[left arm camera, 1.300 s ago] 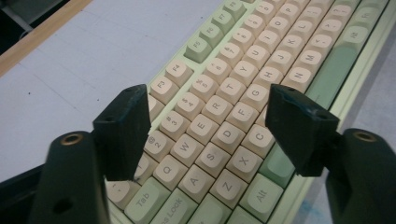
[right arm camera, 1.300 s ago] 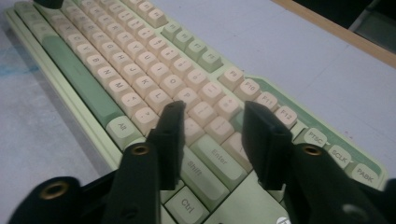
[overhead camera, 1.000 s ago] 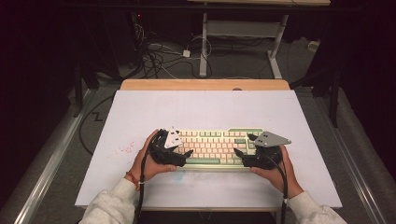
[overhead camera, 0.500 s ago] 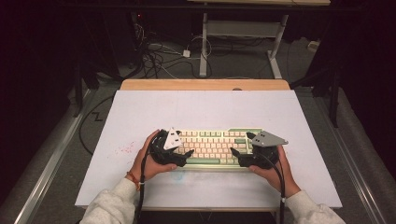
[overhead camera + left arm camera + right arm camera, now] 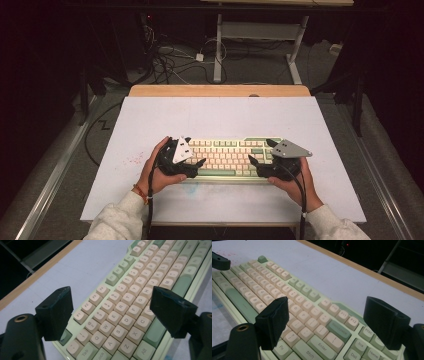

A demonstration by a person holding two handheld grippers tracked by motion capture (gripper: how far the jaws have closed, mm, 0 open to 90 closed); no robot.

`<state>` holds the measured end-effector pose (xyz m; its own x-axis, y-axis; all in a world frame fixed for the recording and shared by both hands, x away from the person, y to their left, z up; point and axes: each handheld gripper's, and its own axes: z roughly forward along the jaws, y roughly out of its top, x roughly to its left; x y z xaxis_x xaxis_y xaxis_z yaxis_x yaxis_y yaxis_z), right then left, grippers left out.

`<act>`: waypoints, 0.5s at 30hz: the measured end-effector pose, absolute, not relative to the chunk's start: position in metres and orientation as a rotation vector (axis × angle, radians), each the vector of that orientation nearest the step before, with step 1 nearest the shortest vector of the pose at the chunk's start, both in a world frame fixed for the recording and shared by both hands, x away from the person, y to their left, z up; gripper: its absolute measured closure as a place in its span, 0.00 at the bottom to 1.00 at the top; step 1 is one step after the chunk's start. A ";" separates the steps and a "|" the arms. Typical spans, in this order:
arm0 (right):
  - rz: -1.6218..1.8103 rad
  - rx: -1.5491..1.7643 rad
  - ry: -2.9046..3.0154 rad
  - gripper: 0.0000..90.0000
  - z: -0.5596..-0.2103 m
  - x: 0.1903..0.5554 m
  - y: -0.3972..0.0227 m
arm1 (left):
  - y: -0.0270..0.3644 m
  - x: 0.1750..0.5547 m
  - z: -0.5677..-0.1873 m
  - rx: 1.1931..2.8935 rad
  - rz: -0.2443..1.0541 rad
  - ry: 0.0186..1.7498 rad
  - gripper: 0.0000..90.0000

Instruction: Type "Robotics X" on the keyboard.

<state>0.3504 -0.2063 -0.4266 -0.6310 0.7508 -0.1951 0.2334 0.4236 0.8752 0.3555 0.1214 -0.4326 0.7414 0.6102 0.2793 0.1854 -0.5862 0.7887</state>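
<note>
A cream and pale green keyboard (image 5: pixel 227 156) lies on the near half of the white table top (image 5: pixel 220 117). My left gripper (image 5: pixel 199 164) hovers over its left end, open, jaws wide apart above the letter keys (image 5: pixel 117 315). Over the right end my right gripper (image 5: pixel 251 162) is open too, with the Backspace and Enter keys (image 5: pixel 329 336) showing between its jaws. In the left gripper view, the left gripper (image 5: pixel 111 297) holds nothing. The right gripper (image 5: pixel 327 306) is likewise empty in its own view. A hand grips each tool from the near side.
The table's far edge is a wooden strip (image 5: pixel 220 91). Faint red specks (image 5: pixel 132 160) mark the top left of the keyboard. Behind the table, cables (image 5: pixel 167 55) lie on the floor by a desk frame (image 5: pixel 218 45). Metal rails (image 5: pixel 60 165) run along both sides.
The right gripper has shifted a little over the keyboard's right end. The keyboard and the left gripper stay where they were.
</note>
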 end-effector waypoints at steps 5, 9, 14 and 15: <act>1.151 0.821 2.092 0.22 -0.425 0.348 -0.206 | 0.123 0.350 -0.430 2.136 0.710 0.586 0.18; 1.155 0.814 2.082 0.22 -0.423 0.346 -0.207 | 0.125 0.347 -0.428 2.129 0.726 0.579 0.18; 1.145 0.806 2.086 0.23 -0.421 0.344 -0.207 | 0.127 0.343 -0.428 2.133 0.731 0.567 0.18; 1.144 0.803 2.089 0.23 -0.421 0.343 -0.207 | 0.127 0.343 -0.428 2.135 0.731 0.565 0.18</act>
